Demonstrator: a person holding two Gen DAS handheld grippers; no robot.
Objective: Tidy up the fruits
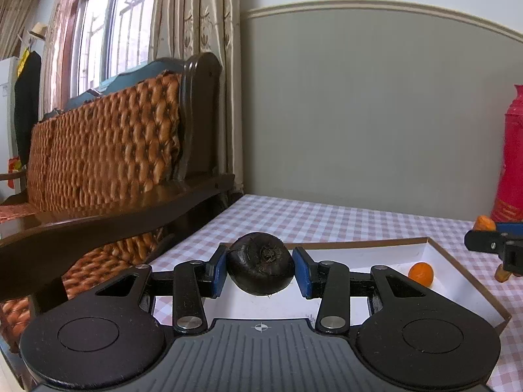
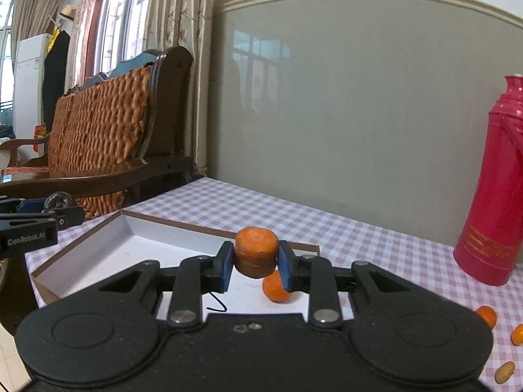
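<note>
My left gripper [image 1: 260, 271] is shut on a dark round water chestnut [image 1: 260, 263], held just above the near left part of a shallow white box [image 1: 464, 284] with a brown rim. A small orange fruit [image 1: 421, 273] lies in that box's far right corner. My right gripper [image 2: 256, 263] is shut on a thick orange carrot chunk [image 2: 256, 254] over the same box [image 2: 98, 251]. The small orange fruit [image 2: 276, 287] shows just below its right pad. Each gripper appears at the edge of the other's view: the right gripper [image 1: 490, 245] and the left gripper [image 2: 42, 219].
A tall red thermos [image 2: 493, 202] stands at the right near the wall. Loose small orange fruits [image 2: 487, 317] and a pale nut [image 2: 505, 372] lie on the checked tablecloth [image 2: 376, 248]. A wooden sofa with a woven cushion [image 1: 104, 143] borders the table's left edge.
</note>
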